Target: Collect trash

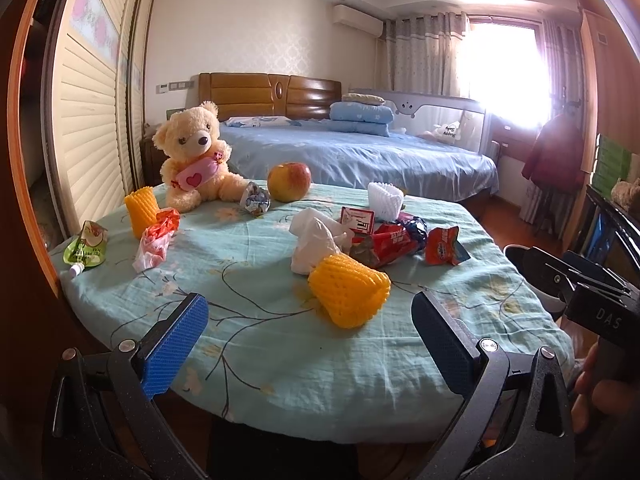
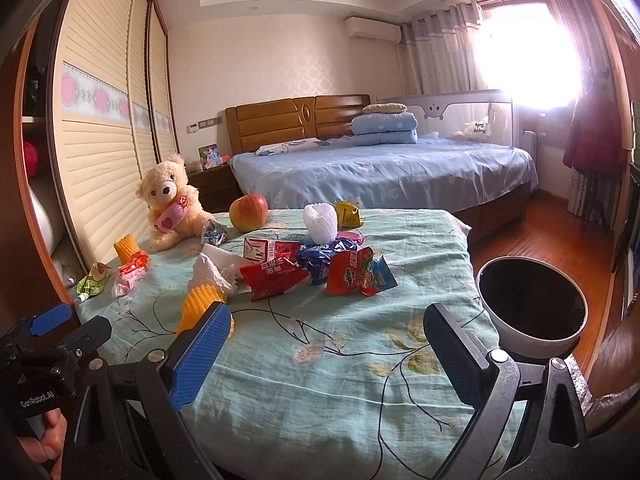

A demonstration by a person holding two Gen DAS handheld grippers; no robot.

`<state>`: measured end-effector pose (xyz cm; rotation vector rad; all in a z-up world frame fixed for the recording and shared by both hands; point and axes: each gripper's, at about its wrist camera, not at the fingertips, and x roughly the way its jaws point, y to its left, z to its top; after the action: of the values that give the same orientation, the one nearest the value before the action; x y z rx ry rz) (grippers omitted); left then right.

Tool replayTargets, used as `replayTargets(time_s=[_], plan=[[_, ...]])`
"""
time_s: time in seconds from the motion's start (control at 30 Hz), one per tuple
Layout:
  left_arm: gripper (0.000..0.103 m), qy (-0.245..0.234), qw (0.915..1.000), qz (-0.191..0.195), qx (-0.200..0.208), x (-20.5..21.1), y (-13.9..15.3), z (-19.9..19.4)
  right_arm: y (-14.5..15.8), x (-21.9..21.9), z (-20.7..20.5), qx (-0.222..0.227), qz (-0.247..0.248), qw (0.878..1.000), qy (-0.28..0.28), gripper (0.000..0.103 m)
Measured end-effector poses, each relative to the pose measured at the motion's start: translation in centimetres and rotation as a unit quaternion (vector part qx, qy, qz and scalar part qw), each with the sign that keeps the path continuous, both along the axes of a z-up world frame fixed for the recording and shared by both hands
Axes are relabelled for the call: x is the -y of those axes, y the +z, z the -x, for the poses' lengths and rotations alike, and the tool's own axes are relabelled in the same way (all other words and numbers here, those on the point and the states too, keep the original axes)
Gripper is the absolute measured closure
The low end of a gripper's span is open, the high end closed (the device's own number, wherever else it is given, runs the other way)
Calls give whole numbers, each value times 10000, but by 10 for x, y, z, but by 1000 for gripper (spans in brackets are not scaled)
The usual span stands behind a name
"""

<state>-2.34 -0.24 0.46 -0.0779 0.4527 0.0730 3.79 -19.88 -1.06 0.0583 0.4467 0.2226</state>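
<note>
Nearest the cameras, the left gripper [image 1: 310, 344] and the right gripper [image 2: 328, 354] hang over the near edge of the floral tablecloth [image 1: 260, 344], both with jaws spread wide and holding nothing. Just beyond lies a yellow foam net [image 1: 348, 294], touching a crumpled white tissue [image 1: 314, 240]. Behind it red snack wrappers [image 2: 276, 276] crowd mid-table. A white bin [image 2: 532, 312] stands beside the table's right edge. Farthest back sit an apple [image 1: 289, 181] and a teddy bear [image 1: 194, 156].

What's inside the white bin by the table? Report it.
Cannot tell: the white bin is upright and open-topped, but its interior shows only black.
</note>
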Motion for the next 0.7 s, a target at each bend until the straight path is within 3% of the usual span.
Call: replayTargets(time_s=[0.7], plan=[[0,-15,10000,17,-19,2,-1,-2,0,-2,-2,-41,-16,10000,52,5]])
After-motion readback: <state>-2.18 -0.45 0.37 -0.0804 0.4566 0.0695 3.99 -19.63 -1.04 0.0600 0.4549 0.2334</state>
